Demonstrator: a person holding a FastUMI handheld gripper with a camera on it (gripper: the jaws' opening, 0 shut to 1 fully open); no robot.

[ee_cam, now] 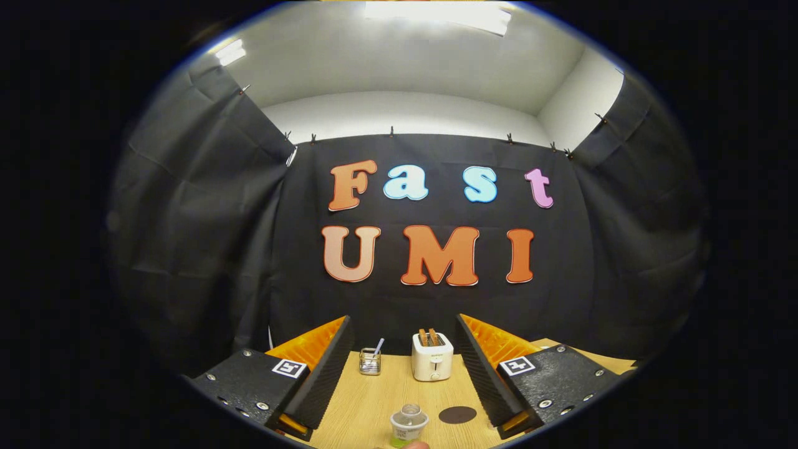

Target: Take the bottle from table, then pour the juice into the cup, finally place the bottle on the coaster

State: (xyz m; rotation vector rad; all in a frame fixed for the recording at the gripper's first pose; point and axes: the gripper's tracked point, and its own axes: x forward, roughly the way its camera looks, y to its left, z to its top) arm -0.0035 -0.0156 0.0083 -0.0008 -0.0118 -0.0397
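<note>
While the hand-held gripper [399, 399] hung above the worktop [361, 405], its two fingers stood wide apart, gripping nothing and touching nothing. Wood surface showed between them.

Cup [408, 425]: pale, with a greenish base, standing upright on the worktop between the fingers, at about 6 o'clock from the toaster [432, 357]. Something clear and rounded sat in its mouth; could not tell what it was. A small pale object lay just below the cup; too little of it was visible to name, so the bottle could not be placed with certainty.

Coaster [457, 415]: dark flat oval, just beside the cup at its 3 o'clock, apart from it, nearer the right finger.

Toaster: white, two slices up, well beyond the fingers at 12 o'clock from the cup. Small wire holder [370, 362] with a straw-like stick stood at the toaster's 9 o'clock.

Handling, as a judgement: a small juice bottle would likely be light, smooth-walled and a little slippery, and if thin plastic it would give under a hard squeeze. Best hold seemed mid-body, below the shoulder, fingers square across the widest part, so it would not swivel when tipped. The cup looked light and easy to knock over, so the pour would want a slow tilt with no contact on the rim. The coaster, being thin and flat, called for setting the bottle down level.
</note>
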